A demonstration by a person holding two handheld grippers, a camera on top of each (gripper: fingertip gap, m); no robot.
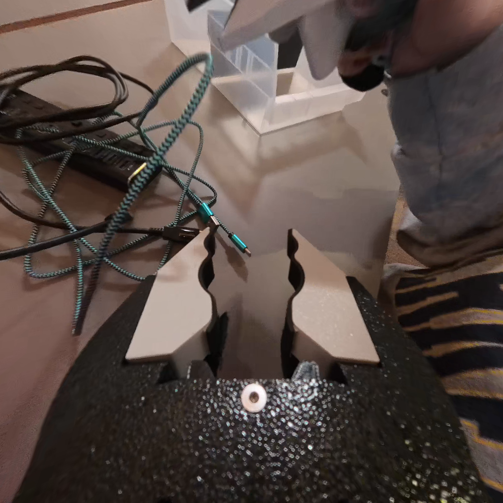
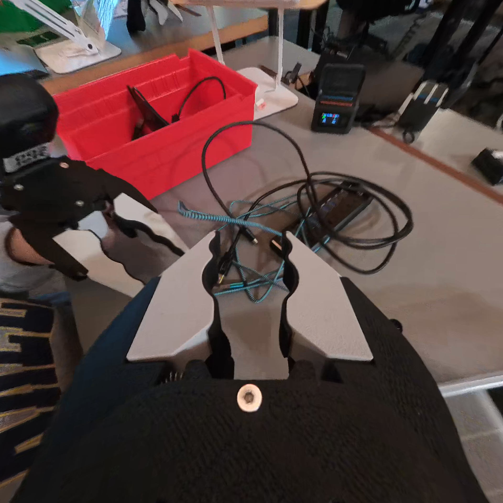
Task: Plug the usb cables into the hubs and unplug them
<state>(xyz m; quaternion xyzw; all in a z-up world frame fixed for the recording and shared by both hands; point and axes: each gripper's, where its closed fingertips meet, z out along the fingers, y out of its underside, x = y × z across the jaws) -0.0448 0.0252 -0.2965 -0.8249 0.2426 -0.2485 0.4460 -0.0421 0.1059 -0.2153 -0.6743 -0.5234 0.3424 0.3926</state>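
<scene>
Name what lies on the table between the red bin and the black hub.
In the right wrist view, between the red bin and the black hub lie a looping black cable and teal braided cable.

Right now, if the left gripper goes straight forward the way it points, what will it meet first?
Probably the small teal connector lying just beyond the open left gripper, slightly toward its left finger; depth is unclear.

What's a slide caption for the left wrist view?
Open left gripper hovers by teal braided cable plugs, black hub behind.
</scene>
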